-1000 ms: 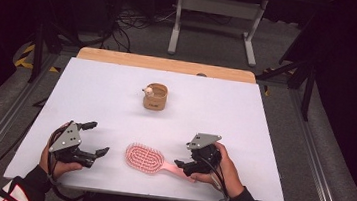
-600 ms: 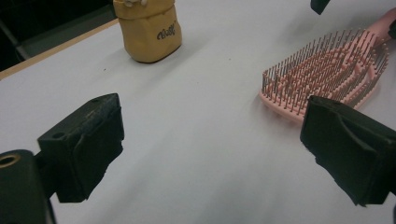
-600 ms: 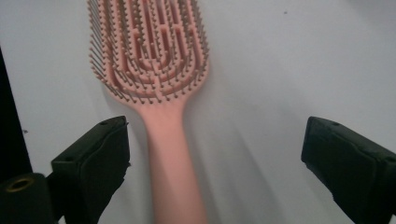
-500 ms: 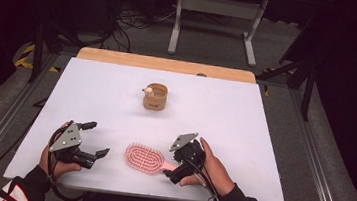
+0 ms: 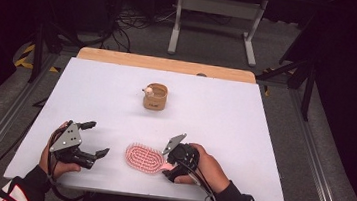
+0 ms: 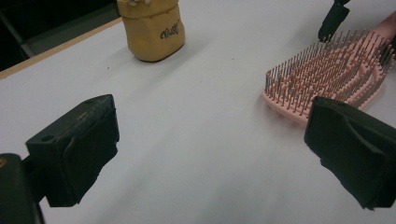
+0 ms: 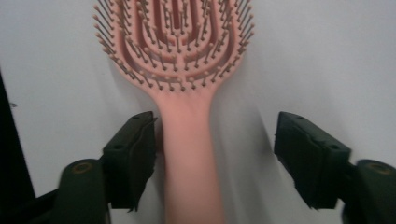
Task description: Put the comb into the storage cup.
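Right gripper [image 7: 212, 154] straddles the pink hairbrush [image 7: 180, 60] handle, jaws just closing, one pad still off it. Left gripper [image 6: 210, 154] gapes wide, holding nothing; its view catches the tan cup's [image 6: 152, 30] lettering.

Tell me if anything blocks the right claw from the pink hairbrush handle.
Nothing visible does. The right claw already straddles the hairbrush handle, its jaws just closing: one jaw at the handle's side, the other apart from it, only bare white table between.
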